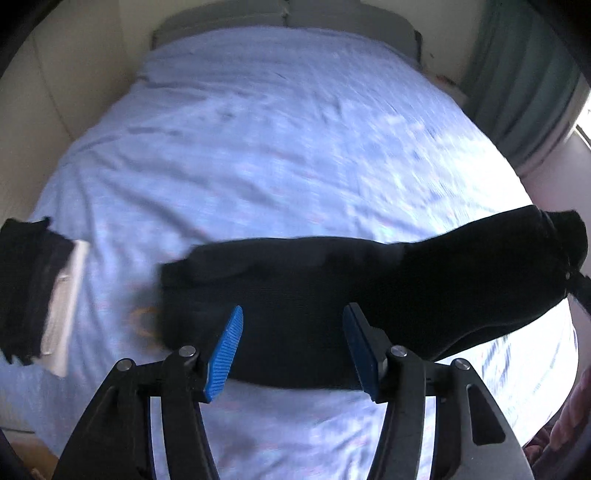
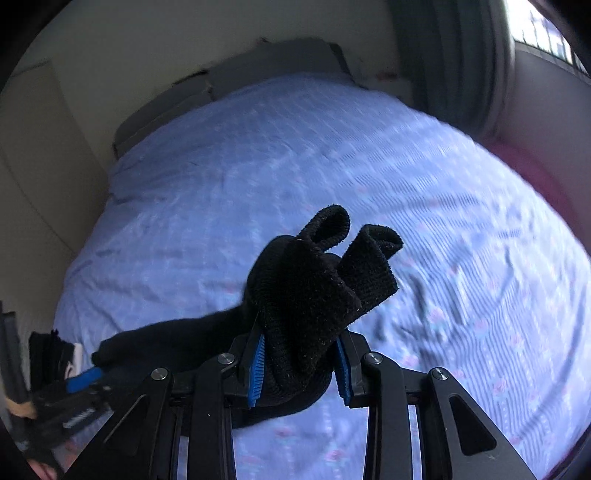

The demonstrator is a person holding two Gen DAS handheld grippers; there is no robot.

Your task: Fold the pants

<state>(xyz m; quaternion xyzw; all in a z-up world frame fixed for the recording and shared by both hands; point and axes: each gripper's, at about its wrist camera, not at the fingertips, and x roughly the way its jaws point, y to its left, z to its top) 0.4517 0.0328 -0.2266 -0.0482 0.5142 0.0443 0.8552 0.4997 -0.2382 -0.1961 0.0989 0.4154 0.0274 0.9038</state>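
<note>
The black pants (image 1: 314, 314) stretch across the near part of a bed covered by a pale blue patterned sheet (image 1: 277, 155). In the left wrist view they run from the middle of the bed towards the right, where the far right end rises off the sheet. The left gripper (image 1: 293, 347) hovers over the near edge of the cloth with its blue pads (image 1: 227, 350) spread wide apart; the fabric shows between them, but neither pad presses it.

In the right wrist view the right gripper (image 2: 301, 365) is pinching a bunched end of the pants (image 2: 314, 295), its blue pads (image 2: 257, 369) pressed against both sides of the thick knit. Two rolled cuffs or hems stick up beyond the fingers, lifted above the sheet, and the rest of the garment trails away to the left, down onto the bed.

At the left edge of the bed lies a stack of dark folded clothing (image 1: 26, 288) on top of something white (image 1: 64, 306). A grey headboard (image 1: 280, 22) stands at the far end, and a greenish curtain (image 1: 524, 74) hangs at the far right beside a bright window. A faint orange mark shows on the sheet just left of the pants, too blurred to read. No brand, label or writing can be read anywhere.
</note>
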